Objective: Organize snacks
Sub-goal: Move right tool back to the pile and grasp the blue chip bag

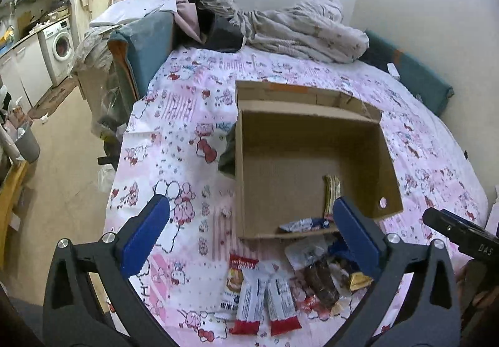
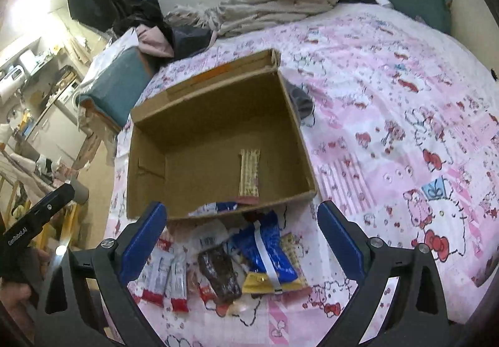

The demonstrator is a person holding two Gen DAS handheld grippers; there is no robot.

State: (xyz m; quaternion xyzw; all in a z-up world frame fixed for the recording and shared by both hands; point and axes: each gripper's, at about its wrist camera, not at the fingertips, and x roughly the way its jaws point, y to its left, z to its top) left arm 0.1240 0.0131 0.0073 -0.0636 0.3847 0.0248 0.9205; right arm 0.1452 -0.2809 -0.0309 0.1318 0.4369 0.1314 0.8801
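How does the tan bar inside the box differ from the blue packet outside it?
The tan bar lies alone on the cardboard box floor; the blue packet sits in the snack pile on the bedsheet. The tan bar is slim and pale; the blue packet is wider and glossy. Neither is gripped.

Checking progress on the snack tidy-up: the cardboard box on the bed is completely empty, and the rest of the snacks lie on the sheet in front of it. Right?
Not quite. The cardboard box already holds snacks: a long tan bar lies on its floor, a white-and-blue packet by the near wall. The right wrist view shows it. The other snacks do lie in front.
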